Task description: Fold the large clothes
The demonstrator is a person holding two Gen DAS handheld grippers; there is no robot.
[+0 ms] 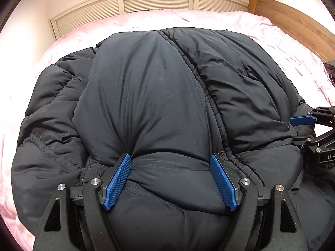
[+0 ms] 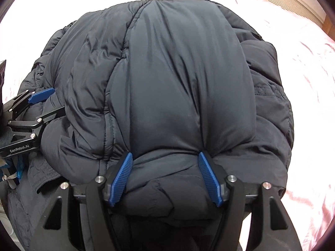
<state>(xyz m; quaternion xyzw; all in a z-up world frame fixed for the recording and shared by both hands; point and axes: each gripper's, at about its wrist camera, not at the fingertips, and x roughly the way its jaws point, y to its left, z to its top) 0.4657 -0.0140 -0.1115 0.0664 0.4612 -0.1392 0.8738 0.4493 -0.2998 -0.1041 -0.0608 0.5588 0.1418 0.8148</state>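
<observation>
Left wrist view: left gripper (image 1: pixel 170 181) angled steeply down, blue pads (image 1: pixel 117 183) pinching a thick bulge of black puffer jacket (image 1: pixel 159 96) heaped on pink bedspread (image 1: pixel 88 31). Right gripper (image 2: pixel 165 177) alongside, tilted down likewise, clenched on the jacket's neighbouring fold.

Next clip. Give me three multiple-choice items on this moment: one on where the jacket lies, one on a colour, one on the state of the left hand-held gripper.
1. The puffer jacket lies on:
A. a wooden floor
B. a bed with a pink sheet
C. a chair

2. The gripper pads are:
A. red
B. yellow
C. blue

3. The left hand-held gripper:
A. hangs clear above the jacket
B. has a puffy fold of jacket between its pads
C. is shut on a hanger

Key: B, pink sheet surrounds the jacket; C, blue ribbed pads in both views; B, fabric bulges between the pads.
</observation>
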